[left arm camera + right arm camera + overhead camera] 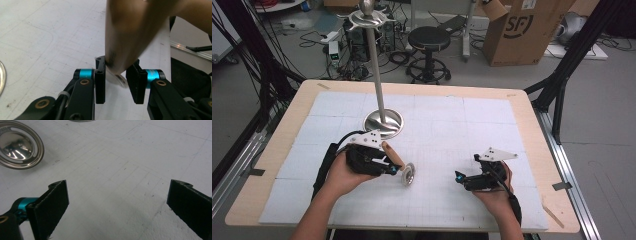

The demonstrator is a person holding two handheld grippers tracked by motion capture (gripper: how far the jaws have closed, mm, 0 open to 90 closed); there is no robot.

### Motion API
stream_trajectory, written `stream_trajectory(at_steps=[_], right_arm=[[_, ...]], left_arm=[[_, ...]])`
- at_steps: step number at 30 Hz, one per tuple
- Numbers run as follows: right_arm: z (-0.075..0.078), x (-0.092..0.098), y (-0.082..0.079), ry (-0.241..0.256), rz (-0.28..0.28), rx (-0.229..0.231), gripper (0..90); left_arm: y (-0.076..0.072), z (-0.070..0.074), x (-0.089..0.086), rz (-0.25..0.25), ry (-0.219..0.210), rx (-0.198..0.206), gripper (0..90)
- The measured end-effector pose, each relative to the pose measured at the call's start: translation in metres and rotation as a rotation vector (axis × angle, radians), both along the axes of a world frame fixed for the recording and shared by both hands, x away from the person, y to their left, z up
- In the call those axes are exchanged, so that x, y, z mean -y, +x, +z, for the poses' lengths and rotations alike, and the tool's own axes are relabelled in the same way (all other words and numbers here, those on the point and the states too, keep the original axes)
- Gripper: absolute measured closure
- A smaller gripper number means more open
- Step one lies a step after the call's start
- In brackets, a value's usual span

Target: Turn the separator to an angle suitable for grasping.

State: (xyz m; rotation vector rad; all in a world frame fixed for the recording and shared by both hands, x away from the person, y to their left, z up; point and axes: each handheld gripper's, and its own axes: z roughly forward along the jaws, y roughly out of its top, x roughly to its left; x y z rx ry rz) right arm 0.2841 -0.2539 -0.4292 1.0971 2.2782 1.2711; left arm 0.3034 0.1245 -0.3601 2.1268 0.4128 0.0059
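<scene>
A tool with a brown wooden handle (392,154) and a round shiny metal head (408,174) sits left of the table's middle. My left gripper (398,170) is shut on it where the handle meets the head. In the left gripper view the blurred handle (130,32) rises between the two jaws of the left gripper (117,62), and the metal head (117,79) shows beneath. My right gripper (459,177) rests low at the right, open and holding nothing. The right gripper (119,185) has its jaws wide apart over bare mat, and the slotted metal head (18,147) lies beyond them.
A steel stand with a round base (383,121) and a tall pole (374,60) stands just behind my left hand. The white gridded mat (472,120) covers the wooden table (532,125). A stool (428,39), a cardboard box (522,30) and cables lie on the floor beyond.
</scene>
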Motion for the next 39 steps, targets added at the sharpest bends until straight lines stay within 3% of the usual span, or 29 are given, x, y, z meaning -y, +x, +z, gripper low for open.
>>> stream_trajectory(at_steps=[13, 24, 27, 39], right_arm=[[0.006, -0.001, -0.002, 0.025, 0.009, 0.011, 2.9], [0.044, -0.012, -0.009, 0.149, 0.083, 0.089, 2.9], [0.057, -0.020, -0.009, 0.206, 0.133, 0.127, 2.9], [0.087, -0.051, -0.002, 0.252, 0.248, 0.158, 2.9]], left_arm=[[-0.004, 0.009, -0.001, -0.010, -0.023, 0.027, 70.5], [-0.005, 0.020, -0.002, -0.016, -0.024, 0.041, 70.5], [-0.006, 0.024, 0.001, -0.028, -0.019, 0.043, 70.5], [-0.006, 0.028, 0.007, -0.041, -0.030, 0.048, 70.5]])
